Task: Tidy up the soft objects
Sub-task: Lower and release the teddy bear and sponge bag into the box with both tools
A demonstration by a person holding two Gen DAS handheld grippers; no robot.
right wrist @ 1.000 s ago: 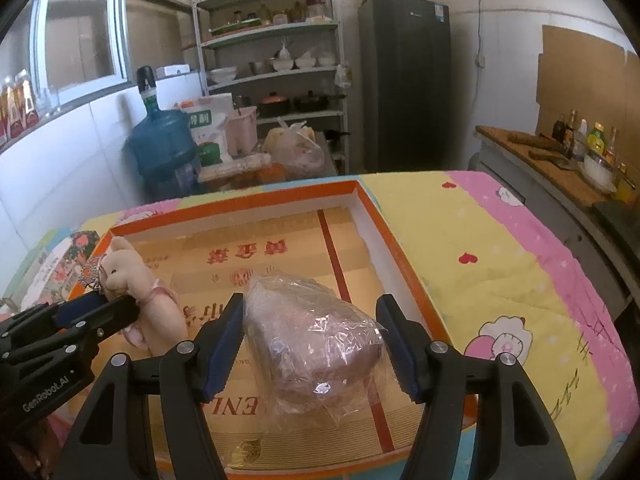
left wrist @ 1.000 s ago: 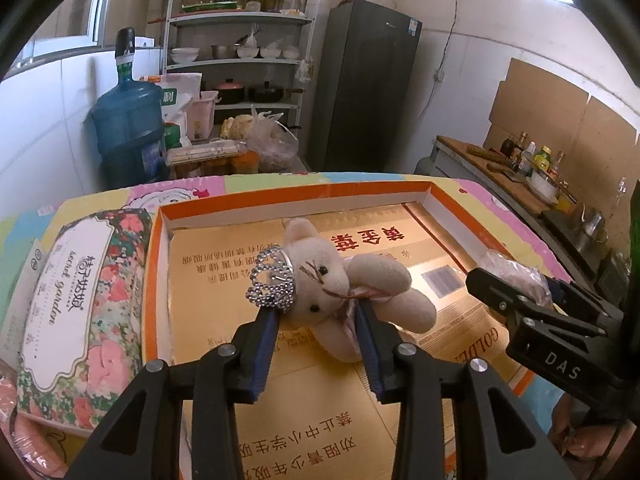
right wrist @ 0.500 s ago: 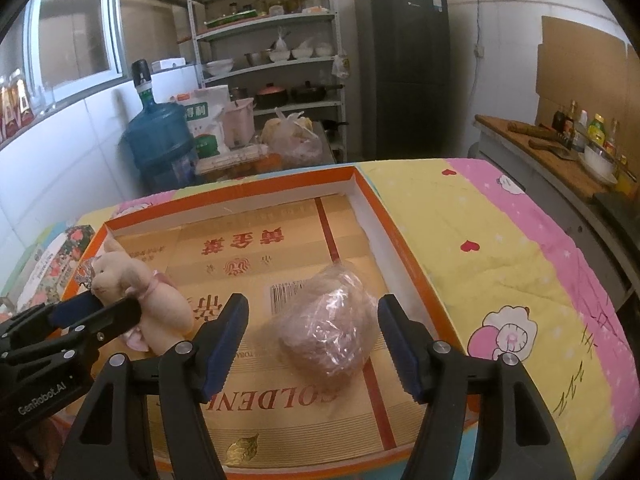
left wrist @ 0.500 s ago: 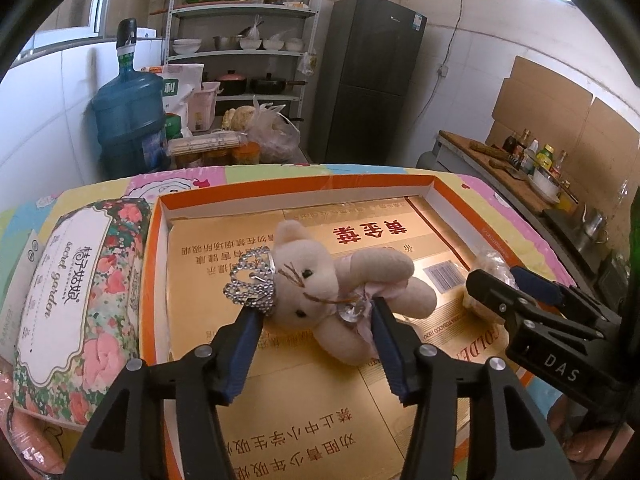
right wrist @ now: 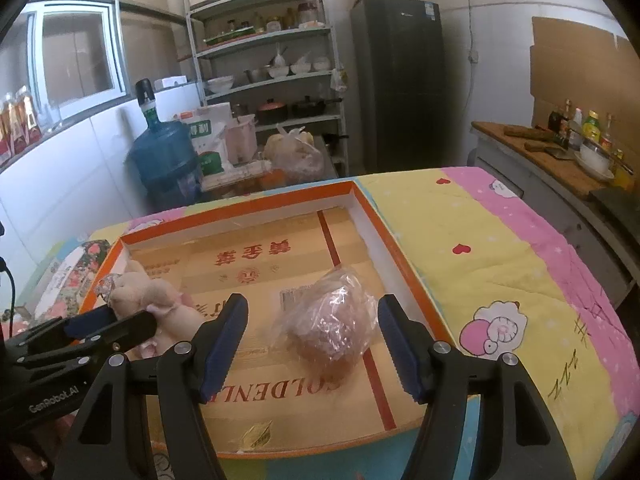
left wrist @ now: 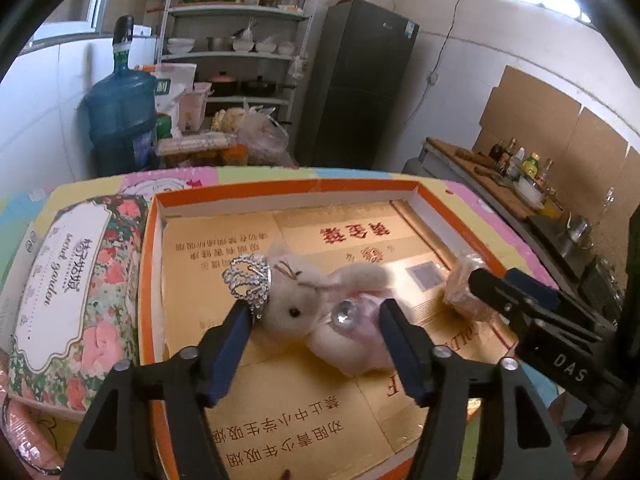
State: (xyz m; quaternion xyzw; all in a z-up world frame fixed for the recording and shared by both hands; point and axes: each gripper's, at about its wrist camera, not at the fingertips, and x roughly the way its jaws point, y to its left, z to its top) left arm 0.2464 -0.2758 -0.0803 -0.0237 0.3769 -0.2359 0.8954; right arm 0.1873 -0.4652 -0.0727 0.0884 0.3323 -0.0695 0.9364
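Note:
A cream plush bear point(left wrist: 316, 304) with a silver crown point(left wrist: 248, 280) lies on its side inside the shallow orange-rimmed cardboard box point(left wrist: 280, 188). My left gripper point(left wrist: 316, 320) is open around it, jaws apart from it. The bear also shows in the right wrist view point(right wrist: 156, 300). A pink soft item in a clear plastic bag point(right wrist: 332, 324) lies in the same box point(right wrist: 376, 216), at its right side. My right gripper point(right wrist: 312, 328) is open, its jaws on either side of the bag without touching it. The bag also shows in the left wrist view point(left wrist: 460, 288).
A floral tissue pack point(left wrist: 76, 280) lies left of the box on the cartoon-print cloth point(right wrist: 500, 264). Behind the table stand a blue water jug point(left wrist: 120, 120), shelves point(left wrist: 240, 40) and a dark fridge point(left wrist: 360, 88). A counter with bottles point(right wrist: 576, 136) runs along the right.
Both grippers have opened and let go: the bear now lies on its side in the box, and the bagged item rests on the box floor. Both grippers have drawn back slightly.

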